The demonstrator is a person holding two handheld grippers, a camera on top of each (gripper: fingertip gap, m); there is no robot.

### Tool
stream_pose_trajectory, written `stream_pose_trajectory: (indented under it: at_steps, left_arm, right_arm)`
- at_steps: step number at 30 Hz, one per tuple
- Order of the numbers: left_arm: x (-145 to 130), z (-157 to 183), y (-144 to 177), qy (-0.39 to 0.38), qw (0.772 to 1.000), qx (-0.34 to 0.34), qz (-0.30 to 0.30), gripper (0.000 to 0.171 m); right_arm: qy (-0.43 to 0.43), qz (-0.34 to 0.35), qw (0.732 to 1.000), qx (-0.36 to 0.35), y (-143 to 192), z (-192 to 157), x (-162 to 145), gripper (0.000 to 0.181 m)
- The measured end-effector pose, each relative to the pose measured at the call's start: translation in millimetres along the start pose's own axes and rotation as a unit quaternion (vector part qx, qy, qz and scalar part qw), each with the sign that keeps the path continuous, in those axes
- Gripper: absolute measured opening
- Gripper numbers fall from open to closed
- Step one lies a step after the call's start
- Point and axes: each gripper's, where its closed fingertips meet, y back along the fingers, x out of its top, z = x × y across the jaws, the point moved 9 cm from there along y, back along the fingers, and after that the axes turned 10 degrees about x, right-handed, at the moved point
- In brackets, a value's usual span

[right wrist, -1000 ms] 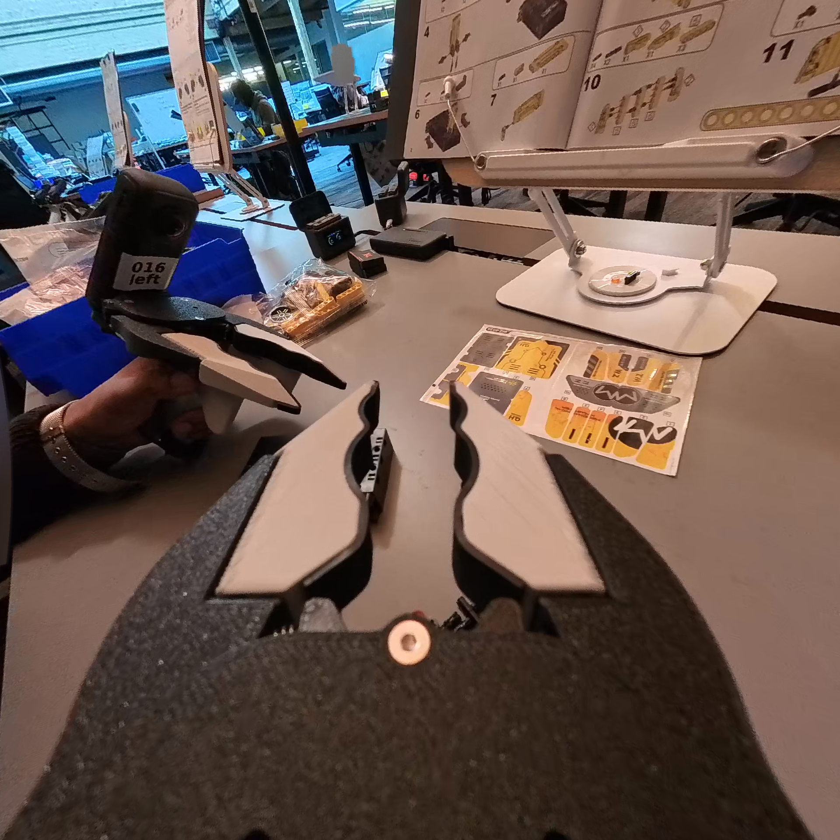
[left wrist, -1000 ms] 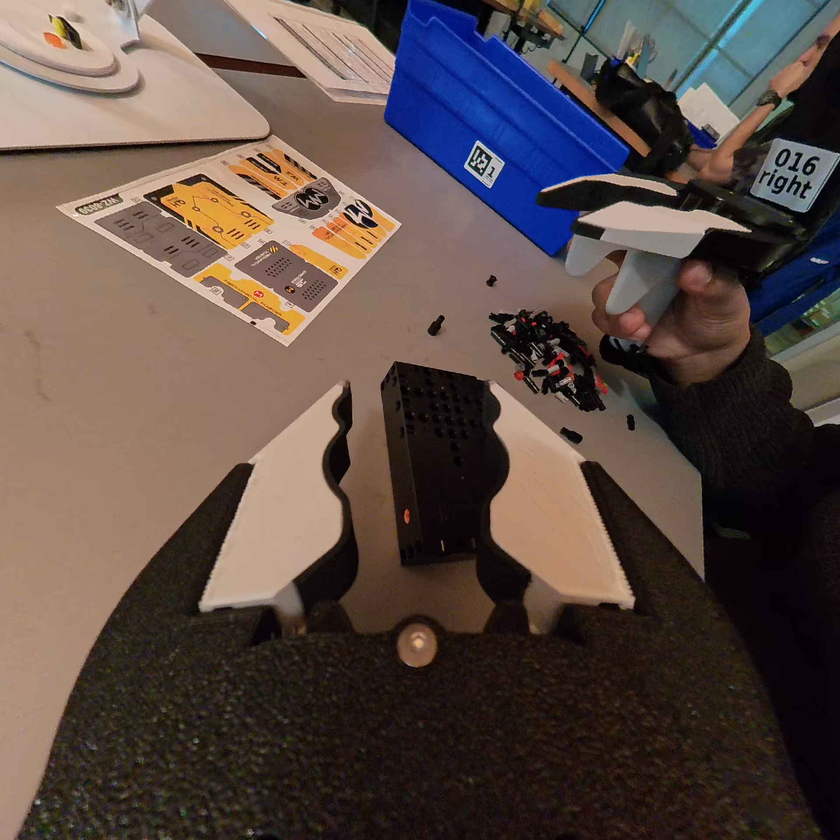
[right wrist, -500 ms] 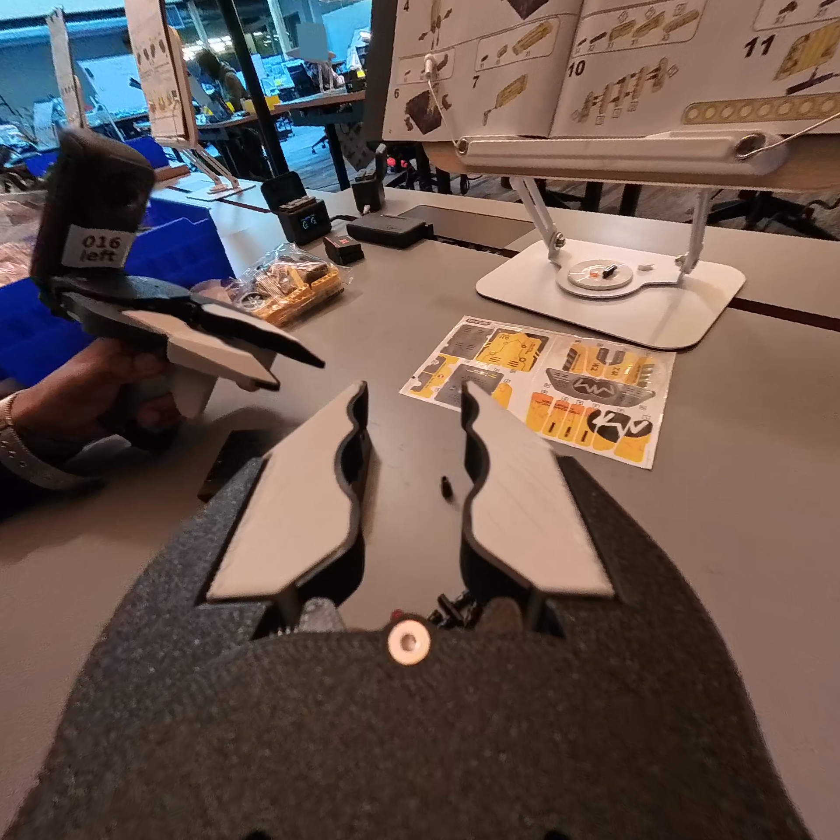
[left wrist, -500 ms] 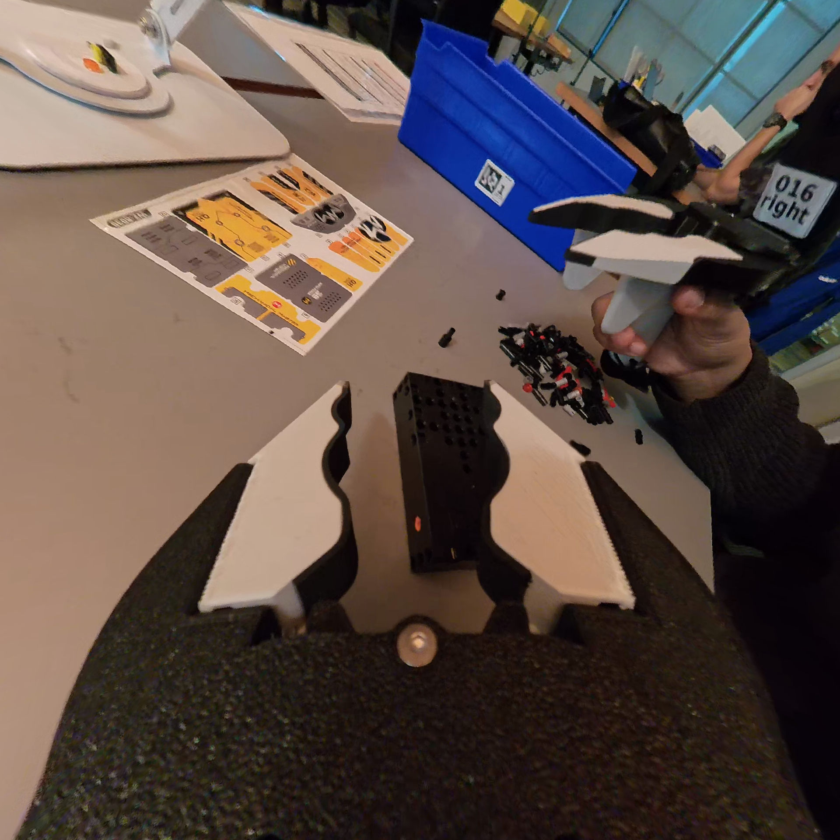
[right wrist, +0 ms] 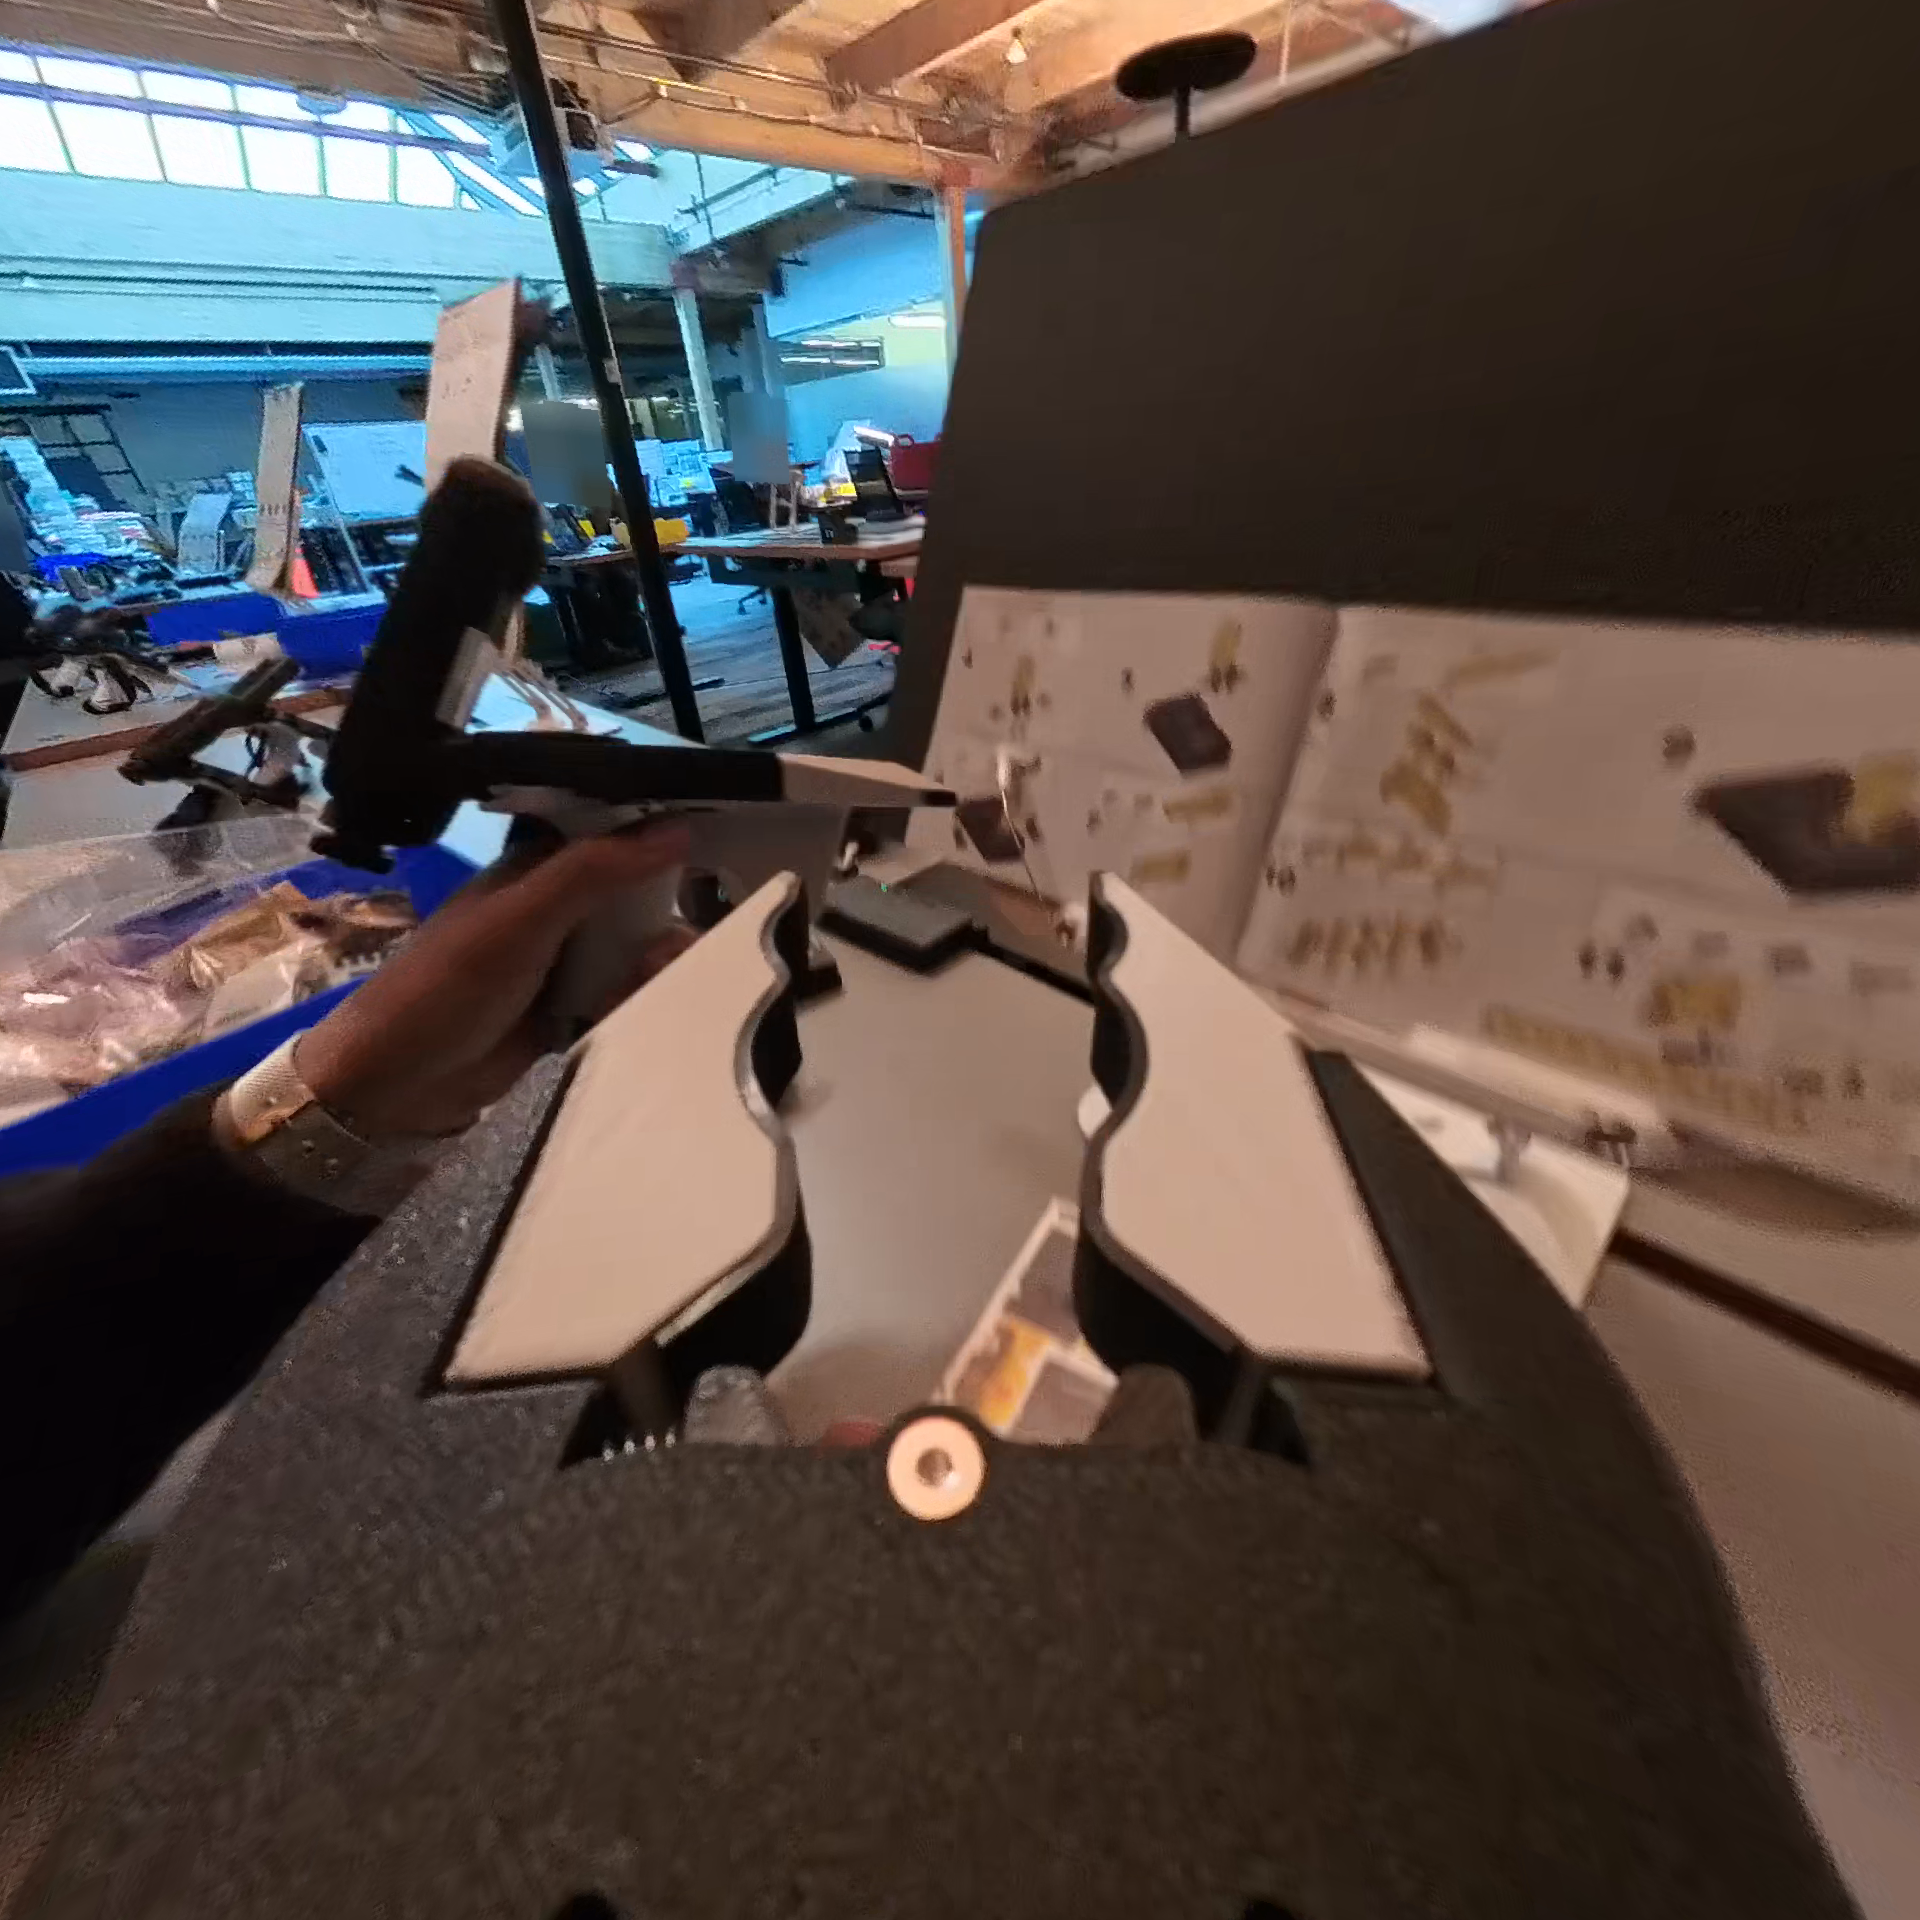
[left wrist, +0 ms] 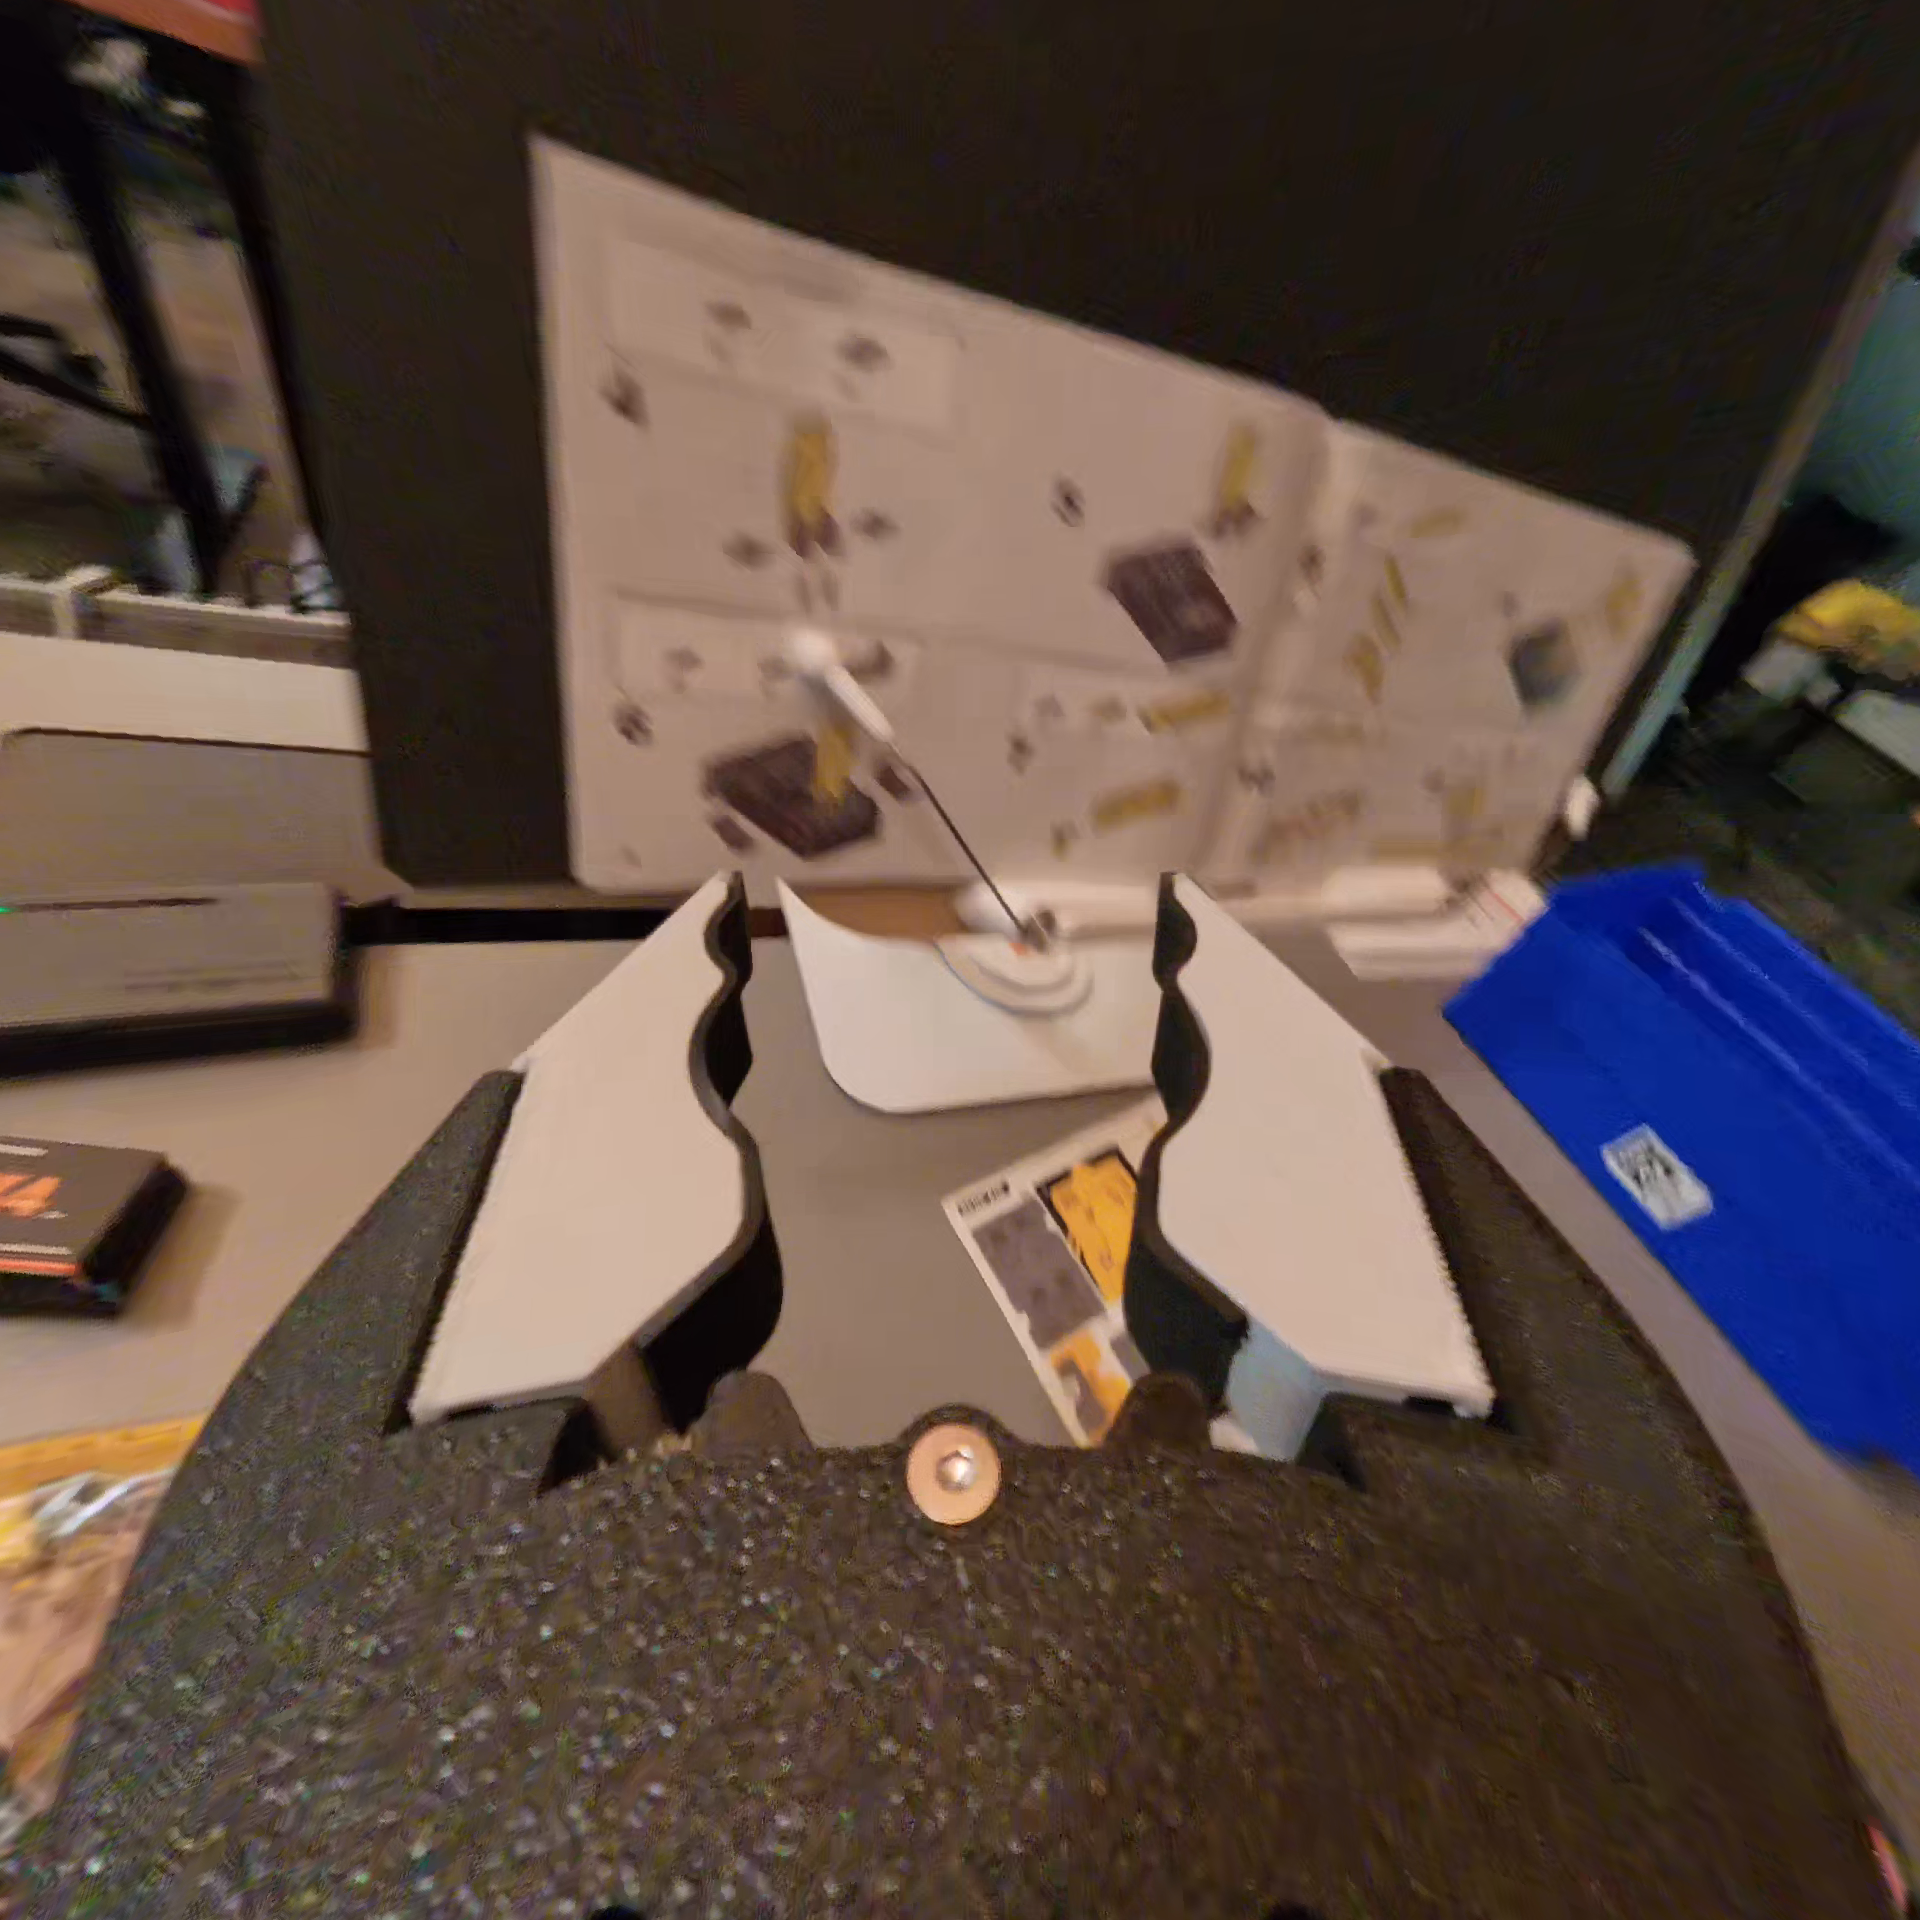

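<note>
Left gripper (left wrist: pixel 951 914) and right gripper (right wrist: pixel 945 914): jaws released, empty, raised above the worktop (left wrist: pixel 312 1091). Both face the booklet (left wrist: pixel 1039 582).

Booklet (left wrist: pixel 1039 540) behind sticker sheet (left wrist: pixel 1049 1247); bin (left wrist: pixel 1714 1122) right.

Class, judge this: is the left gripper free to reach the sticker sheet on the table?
Probably yes. The left gripper is open and empty, and the sticker sheet lies flat on the table just below its right finger, with nothing on it or between them.
</note>
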Motion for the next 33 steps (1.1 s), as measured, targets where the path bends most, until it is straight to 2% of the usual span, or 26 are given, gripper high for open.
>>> stream_pose_trajectory:
  at_steps: [2, 4, 7, 10, 13, 14, 15, 18, 23, 25, 26, 28, 33]
  left_arm:
    - [23, -4, -9, 0.031, 0.999, 0.016, 0.009, 0.078]
    - [32, -6, -18, 0.056, 0.998, 0.006, 0.005, 0.081]
    - [24, -8, -34, 0.077, 0.997, -0.013, -0.001, 0.082]
    - [13, -5, -49, 0.04, 0.999, -0.014, -0.006, 0.079]
    - [8, -2, -54, -0.037, 0.998, 0.055, 0.021, 0.058]
    - [6, -1, -55, -0.048, 0.997, 0.057, 0.026, 0.042]
    - [4, 0, -56, -0.046, 0.997, 0.051, 0.025, 0.027]
    - [-2, 0, -62, -0.016, 1.0, 0.001, 0.015, 0.007]
    - [-1, -10, -62, -0.029, 0.998, -0.052, -0.008, 0.006]
    - [-1, -16, -62, -0.035, 0.997, -0.061, -0.018, 0.006]
    - [-2, -19, -63, -0.041, 0.997, -0.062, -0.025, 0.007]
    - [-2, -22, -63, -0.038, 0.996, -0.07, -0.035, 0.007]
    - [-2, -20, -61, -0.063, 0.995, -0.059, -0.042, 0.007]
  right_arm:
    - [0.012, 0.003, 1.0, 0.003, -28, 0, 22, 0.054]
    - [0.011, 0.009, 1.0, -0.001, -56, 3, 38, 0.06]
    - [0.004, 0.012, 1.0, -0.022, -96, 12, 52, 0.066]
    - [0.057, -0.004, 0.993, -0.102, -125, 32, 50, 0.066]
    - [0.103, -0.043, 0.974, -0.196, -145, 56, 34, 0.071]
    - [0.109, -0.053, 0.97, -0.212, -152, 62, 26, 0.071]
    - [0.117, -0.064, 0.965, -0.225, -158, 67, 17, 0.071]
    - [0.138, -0.087, 0.953, -0.255, -175, 78, -10, 0.079]
    - [0.246, -0.083, 0.912, -0.317, -181, 78, -28, 0.069]
    - [0.257, -0.07, 0.911, -0.315, -182, 80, -31, 0.068]
    - [0.252, -0.068, 0.912, -0.315, -181, 82, -30, 0.062]
    - [0.252, -0.063, 0.907, -0.332, -176, 86, -26, 0.038]
    - [0.243, -0.046, 0.911, -0.329, -164, 93, -22, 0.014]
